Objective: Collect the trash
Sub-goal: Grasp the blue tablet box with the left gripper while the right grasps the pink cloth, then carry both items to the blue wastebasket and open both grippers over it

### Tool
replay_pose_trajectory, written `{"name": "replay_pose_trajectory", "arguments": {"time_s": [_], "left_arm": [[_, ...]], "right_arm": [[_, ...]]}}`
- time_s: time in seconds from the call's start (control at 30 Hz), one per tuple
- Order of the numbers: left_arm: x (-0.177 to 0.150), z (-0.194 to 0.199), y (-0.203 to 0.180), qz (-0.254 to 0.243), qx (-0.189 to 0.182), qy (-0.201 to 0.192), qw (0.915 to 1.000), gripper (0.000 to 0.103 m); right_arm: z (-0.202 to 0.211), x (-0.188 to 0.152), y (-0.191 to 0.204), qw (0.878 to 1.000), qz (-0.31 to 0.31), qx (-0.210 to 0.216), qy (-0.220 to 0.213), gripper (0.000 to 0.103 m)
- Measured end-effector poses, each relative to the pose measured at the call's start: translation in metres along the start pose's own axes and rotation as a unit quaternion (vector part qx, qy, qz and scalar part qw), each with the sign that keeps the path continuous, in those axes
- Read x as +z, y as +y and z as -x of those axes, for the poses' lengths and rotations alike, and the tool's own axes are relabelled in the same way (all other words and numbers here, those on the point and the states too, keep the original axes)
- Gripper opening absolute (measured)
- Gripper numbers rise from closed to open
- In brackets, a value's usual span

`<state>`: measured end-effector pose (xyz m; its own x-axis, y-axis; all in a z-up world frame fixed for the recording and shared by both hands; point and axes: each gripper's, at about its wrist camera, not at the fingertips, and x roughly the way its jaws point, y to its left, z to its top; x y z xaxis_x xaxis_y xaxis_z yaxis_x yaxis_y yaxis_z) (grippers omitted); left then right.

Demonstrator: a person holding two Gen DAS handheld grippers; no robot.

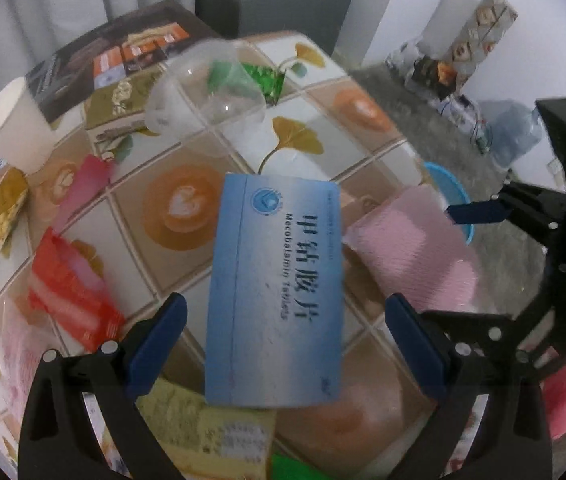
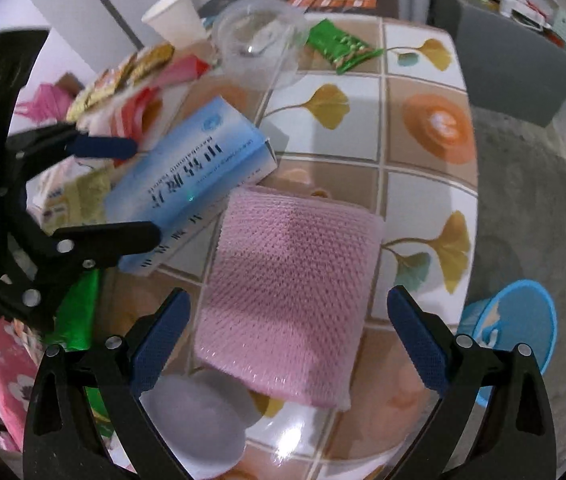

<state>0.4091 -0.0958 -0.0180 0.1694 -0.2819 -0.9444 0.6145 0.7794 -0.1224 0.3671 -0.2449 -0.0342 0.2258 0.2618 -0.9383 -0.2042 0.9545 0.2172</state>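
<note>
A blue medicine box [image 1: 275, 288] lies on the tiled table, between the wide-apart fingers of my left gripper [image 1: 287, 346], which is open and does not touch it. In the right wrist view the same box [image 2: 191, 176] sits tilted, with my left gripper [image 2: 119, 192] straddling it. A pink foam net sleeve [image 2: 287, 292] lies just ahead of my right gripper [image 2: 289, 342], which is open with the sleeve between its fingers. The sleeve [image 1: 415, 256] lies right of the box, with one right finger [image 1: 479, 213] beyond it.
A clear plastic cup [image 2: 259, 44], a white paper cup [image 2: 175, 16] and a green wrapper [image 2: 339, 46] lie at the far side. Red wrappers [image 1: 71, 296] and a yellow box [image 1: 211, 432] crowd the left. A blue bin [image 2: 511, 328] stands on the floor beside the table edge.
</note>
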Motion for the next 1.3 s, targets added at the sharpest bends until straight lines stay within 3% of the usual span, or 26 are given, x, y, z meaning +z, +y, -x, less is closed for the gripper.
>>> {"name": "replay_pose_trajectory", "arguments": {"time_s": [0.2,0.33,0.5,0.57,0.97,1.3], "left_arm": [[0.006,-0.020,-0.001,-0.013,0.020,0.033,0.9991,0.097],[0.009,-0.029,-0.001,-0.008,0.026,0.048,0.9985,0.089],[0.015,-0.026,0.002,-0.008,0.033,0.043,0.9985,0.071],[0.016,-0.024,0.004,-0.003,0.029,0.044,0.9986,0.070],[0.024,0.017,0.001,0.004,0.036,-0.003,0.9993,0.070],[0.033,0.079,-0.073,-0.028,0.017,-0.058,0.9978,0.070]], "right_arm": [[-0.013,0.001,0.005,0.999,0.026,-0.019,0.007,0.092],[-0.012,-0.001,0.005,0.999,0.031,-0.027,0.000,0.086],[-0.009,0.004,-0.003,1.000,0.017,-0.020,-0.008,0.083],[-0.007,0.004,-0.006,1.000,0.011,-0.016,-0.011,0.082],[0.036,-0.006,-0.032,0.998,-0.028,-0.003,-0.055,0.081],[0.121,-0.051,-0.063,0.988,-0.078,0.002,-0.137,0.081]]}}
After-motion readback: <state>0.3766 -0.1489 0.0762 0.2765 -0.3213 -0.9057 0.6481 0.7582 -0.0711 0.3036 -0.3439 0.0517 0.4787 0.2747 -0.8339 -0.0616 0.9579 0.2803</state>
